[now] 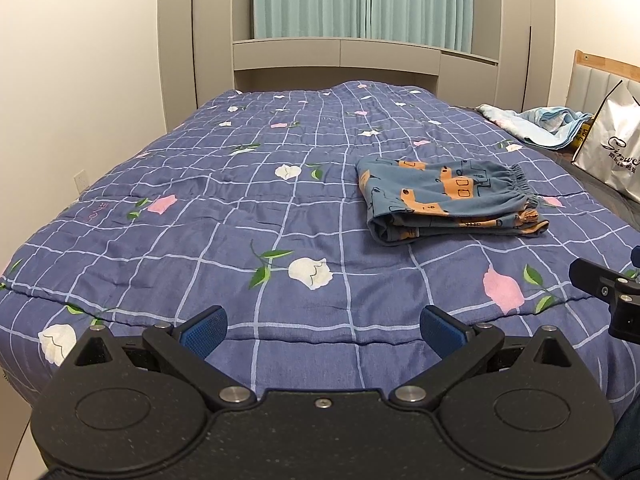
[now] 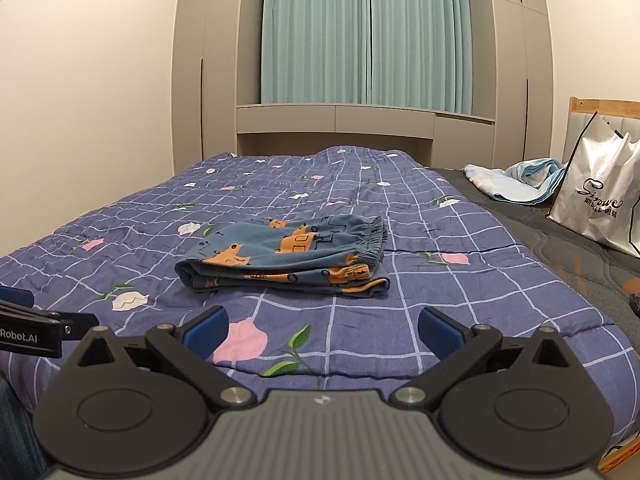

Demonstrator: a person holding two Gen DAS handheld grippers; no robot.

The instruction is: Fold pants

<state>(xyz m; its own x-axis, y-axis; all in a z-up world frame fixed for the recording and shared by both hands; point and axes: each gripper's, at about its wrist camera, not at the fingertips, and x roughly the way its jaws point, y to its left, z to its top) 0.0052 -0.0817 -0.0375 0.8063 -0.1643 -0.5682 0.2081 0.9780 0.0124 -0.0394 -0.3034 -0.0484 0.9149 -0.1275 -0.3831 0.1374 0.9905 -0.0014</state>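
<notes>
I'm holding my left gripper (image 1: 323, 332) and right gripper (image 2: 323, 332) spread wide, gripping nothing, near the quilt's (image 1: 200, 216) edge; the folded pants (image 1: 444, 202) are lying farther ahead, untouched.

The white shopping bag (image 2: 596, 196), standing at the wooden headboard (image 2: 600, 106), bears a black script word that reads roughly "Sirowe", with a row of small characters under it too fine to read. "Robot.AI" is printed in white on the black body of the left gripper (image 2: 30, 334). Faint pink lettering is stitched on the quilt (image 1: 96, 212), far from the headboard, and is illegible.
</notes>
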